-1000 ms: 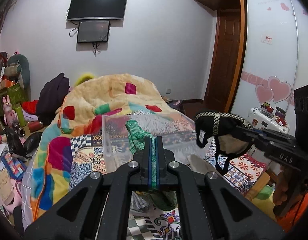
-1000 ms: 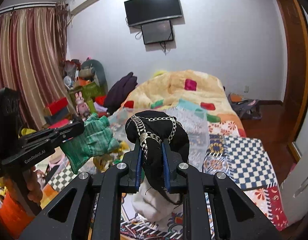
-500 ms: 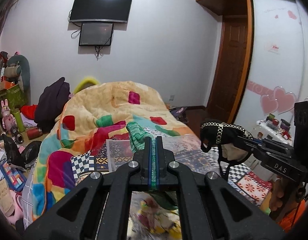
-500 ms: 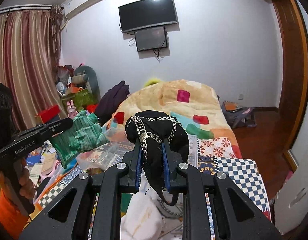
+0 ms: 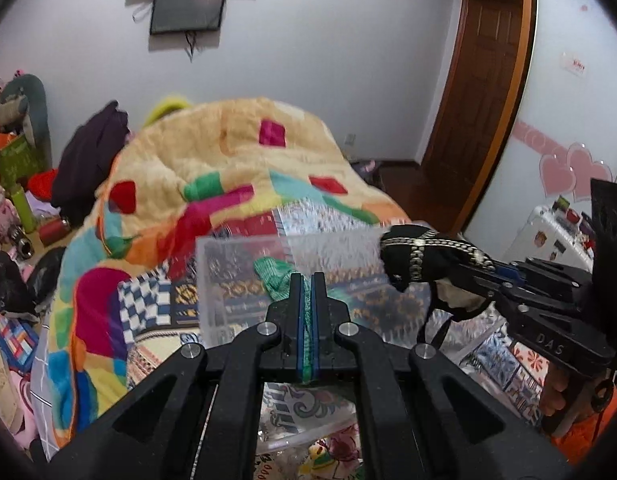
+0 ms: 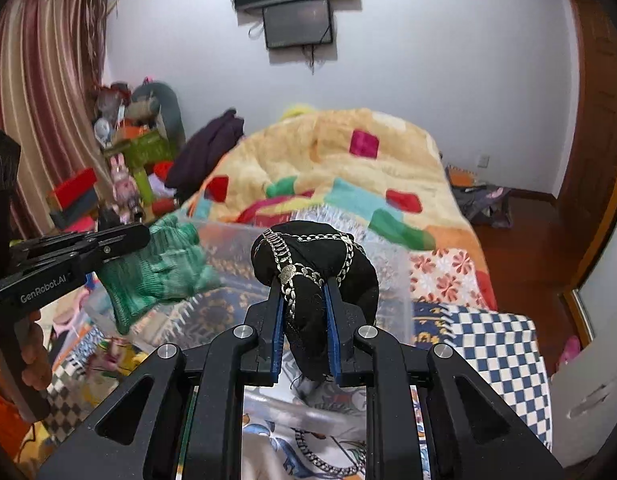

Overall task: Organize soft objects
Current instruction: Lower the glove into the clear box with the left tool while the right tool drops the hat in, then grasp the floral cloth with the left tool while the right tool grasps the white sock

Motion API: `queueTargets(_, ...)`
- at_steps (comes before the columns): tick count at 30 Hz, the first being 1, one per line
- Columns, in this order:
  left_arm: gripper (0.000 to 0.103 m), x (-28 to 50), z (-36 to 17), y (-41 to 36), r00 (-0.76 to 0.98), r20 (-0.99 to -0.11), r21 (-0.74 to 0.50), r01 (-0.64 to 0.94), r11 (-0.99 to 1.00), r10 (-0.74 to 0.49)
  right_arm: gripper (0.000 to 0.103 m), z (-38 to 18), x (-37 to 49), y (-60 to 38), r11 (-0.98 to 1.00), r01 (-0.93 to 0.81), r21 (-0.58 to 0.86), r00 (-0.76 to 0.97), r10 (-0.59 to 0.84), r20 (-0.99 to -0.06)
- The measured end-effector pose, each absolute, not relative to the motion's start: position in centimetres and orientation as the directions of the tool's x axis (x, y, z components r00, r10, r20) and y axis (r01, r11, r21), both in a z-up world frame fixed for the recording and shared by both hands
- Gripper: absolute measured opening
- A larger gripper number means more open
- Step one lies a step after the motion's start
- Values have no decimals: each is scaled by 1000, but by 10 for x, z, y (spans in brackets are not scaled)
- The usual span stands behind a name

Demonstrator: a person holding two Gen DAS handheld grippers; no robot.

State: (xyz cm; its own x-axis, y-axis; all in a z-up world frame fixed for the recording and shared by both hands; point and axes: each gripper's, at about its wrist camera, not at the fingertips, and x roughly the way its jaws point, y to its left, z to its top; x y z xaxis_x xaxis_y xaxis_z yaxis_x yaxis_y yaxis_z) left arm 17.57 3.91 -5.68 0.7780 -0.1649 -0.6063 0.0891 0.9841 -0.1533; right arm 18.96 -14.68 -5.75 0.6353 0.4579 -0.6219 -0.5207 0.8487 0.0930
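Left tool (image 5: 307, 280): clamped on green knit glove (image 5: 274, 276)
Right tool (image 6: 305, 292): clamped on black chained cloth (image 6: 308, 256)
Clear bin (image 5: 228, 280): just ahead of both tools

A bed (image 6: 504, 344) under patchwork sheets of checks and flowers. At its head, a heaped cream blanket (image 5: 228, 152) with coloured squares. On the sheets nearer, a clear plastic bin (image 5: 236, 280); a dark purple garment (image 5: 88, 160) beside the blanket.

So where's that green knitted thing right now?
The green knitted glove is pinched in the left gripper, held in the air over the clear plastic bin on the bed, left of the black chained pouch in the right gripper.
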Motion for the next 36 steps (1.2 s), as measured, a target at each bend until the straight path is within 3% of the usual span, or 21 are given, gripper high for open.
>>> queueTargets(8,2,181,-71,41,726,-663,-171,91,981,-183,20,-76,193,-131,827,-559,60,564,432,-704)
queueTargets(14,7,168,-69,37,721,-670,-146,105,984,-176,42,-64,184,-141,824,-561,78,569,453,-687)
queueTargets(17,18,158,-62,38,738,-653,-143,104,984,-173,46,-53,179,-146,829,-553,75,594,456,-663)
queueTargets(22,43,133,-45,38,780,-601,-140,111,984,-174,70,-32,162,-158,844,-532,63,658,459,-597)
queueTargets(25,56,120,-37,38,799,-577,-132,112,985,-168,77,-23,151,-166,849,-523,75,677,467,-569)
queueTargets(28,63,107,-32,37,813,-559,-122,113,986,-163,80,-22,143,-169,849,-522,82,682,473,-559)
queueTargets(36,66,86,-52,32,792,-589,-114,114,987,-160,80,-46,125,-172,852,-519,73,658,453,-602)
